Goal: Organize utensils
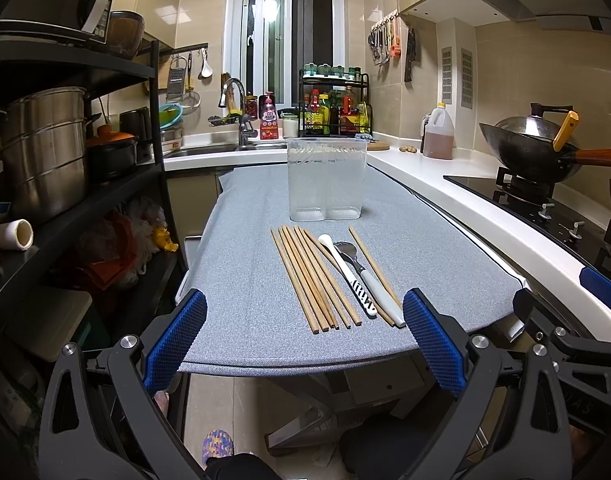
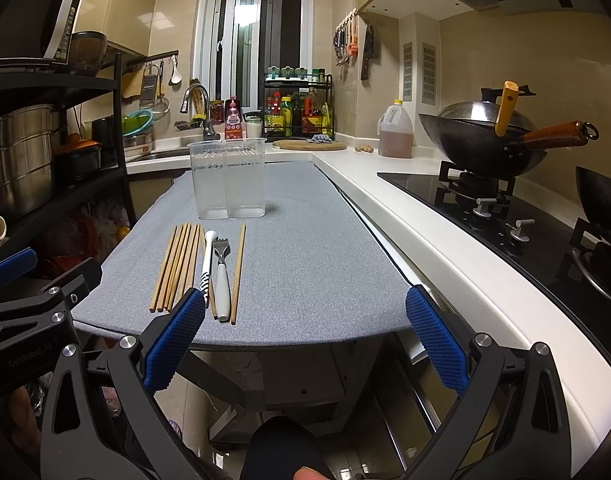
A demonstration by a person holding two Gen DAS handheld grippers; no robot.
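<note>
lying on the grey cloth (image 1: 245, 240) are the chopsticks (image 1: 309, 276), fanned side by side, with a white spoon (image 1: 345, 268) and a fork (image 1: 365, 276) just at their 3 o'clock side and one more chopstick (image 1: 369, 260) past the fork. the clear holder (image 1: 325, 180) stands upright at 12 o'clock from them, near but apart. the left gripper (image 1: 305, 340) hangs at 6 o'clock off the cloth's near edge, jaws wide, gripping nothing. the right gripper (image 2: 305, 340) sits likewise, wide and empty, its left pad (image 2: 177, 336) overlapping the spoon handle in view.
</note>
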